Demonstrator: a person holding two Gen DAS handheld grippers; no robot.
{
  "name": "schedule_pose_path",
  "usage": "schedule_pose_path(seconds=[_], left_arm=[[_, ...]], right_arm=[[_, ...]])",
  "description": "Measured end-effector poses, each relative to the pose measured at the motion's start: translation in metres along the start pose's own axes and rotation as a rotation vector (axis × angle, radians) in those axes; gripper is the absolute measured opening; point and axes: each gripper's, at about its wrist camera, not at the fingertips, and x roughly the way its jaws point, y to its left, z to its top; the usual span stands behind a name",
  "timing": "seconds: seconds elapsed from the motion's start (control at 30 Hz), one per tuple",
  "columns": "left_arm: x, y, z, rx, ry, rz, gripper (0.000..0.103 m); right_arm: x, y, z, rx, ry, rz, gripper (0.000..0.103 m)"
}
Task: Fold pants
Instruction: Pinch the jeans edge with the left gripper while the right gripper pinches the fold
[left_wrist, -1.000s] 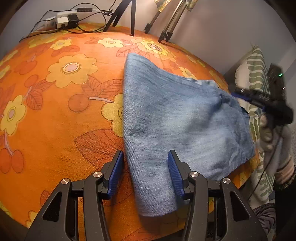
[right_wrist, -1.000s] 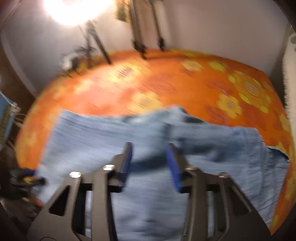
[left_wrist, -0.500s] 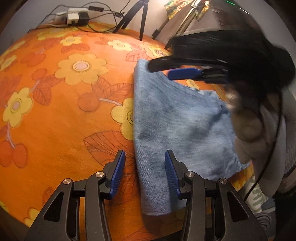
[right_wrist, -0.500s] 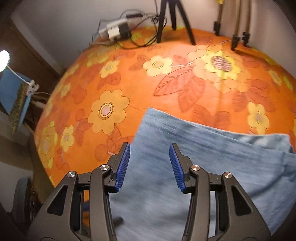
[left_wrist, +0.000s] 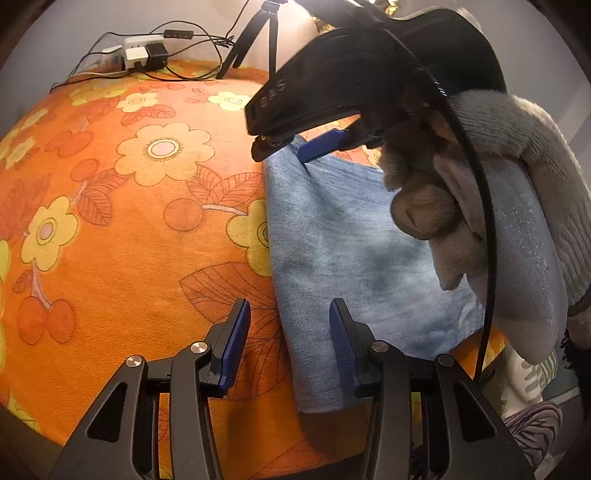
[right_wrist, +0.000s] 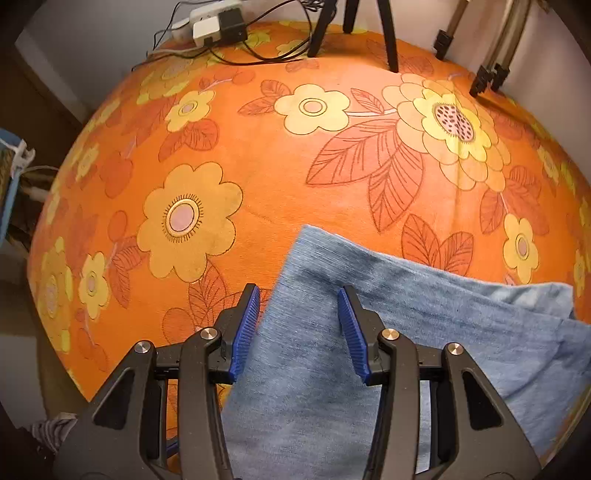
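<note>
**Pants partly folded, both grippers poised along one edge**

The pants lie flat on the orange flowered tabletop as a compact blue slab with a straight left edge, which suggests at least one fold is made; a looser layered end shows at the right of the right wrist view. One more fold probably remains. The left gripper stands wide, holding nothing, its span straddling the near part of the straight edge just above the cloth. The right gripper is likewise wide and empty, straddling the far corner of the pants. Whether either pad touches the cloth cannot be told.
</note>
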Motion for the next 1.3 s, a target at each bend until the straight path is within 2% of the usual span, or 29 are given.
schedule_pose_path(seconds=[0.2,0.4,0.47,0.63,0.7,0.77,1.07,1.1,1.17,1.27,1.3], left_arm=[[-0.003,0.000,-0.001,0.000,0.001,0.000,0.042],[-0.003,0.001,-0.001,-0.011,0.001,-0.016,0.042],[-0.002,0.003,0.000,-0.016,0.003,-0.022,0.042],[0.000,0.002,0.000,-0.030,0.010,-0.042,0.045],[0.002,0.001,0.001,-0.030,0.018,-0.047,0.047],[0.005,0.000,0.003,-0.028,0.025,-0.054,0.052],[0.013,-0.011,0.007,-0.011,0.012,-0.051,0.052],[0.014,-0.011,0.007,-0.011,0.009,-0.058,0.049],[0.012,-0.014,0.005,-0.005,-0.003,-0.082,0.022],[0.000,-0.032,0.007,0.059,-0.057,-0.080,0.012],[-0.005,-0.039,0.007,0.084,-0.077,-0.086,0.012]], right_arm=[[0.011,0.008,0.002,-0.016,0.027,-0.066,0.046],[0.020,0.009,0.001,-0.024,0.036,-0.085,0.046],[0.020,0.008,0.002,-0.025,0.036,-0.091,0.040],[0.010,-0.005,0.001,0.001,0.029,-0.025,0.015],[0.001,-0.012,0.001,0.017,0.012,0.004,0.011],[-0.007,-0.017,0.000,0.022,-0.005,0.024,0.009],[-0.055,-0.050,-0.006,0.083,-0.114,0.109,0.006],[-0.058,-0.052,-0.007,0.089,-0.122,0.115,0.006],[-0.061,-0.056,-0.008,0.105,-0.134,0.130,0.006],[-0.068,-0.062,-0.010,0.119,-0.162,0.143,0.006],[-0.073,-0.066,-0.011,0.129,-0.176,0.159,0.006]])
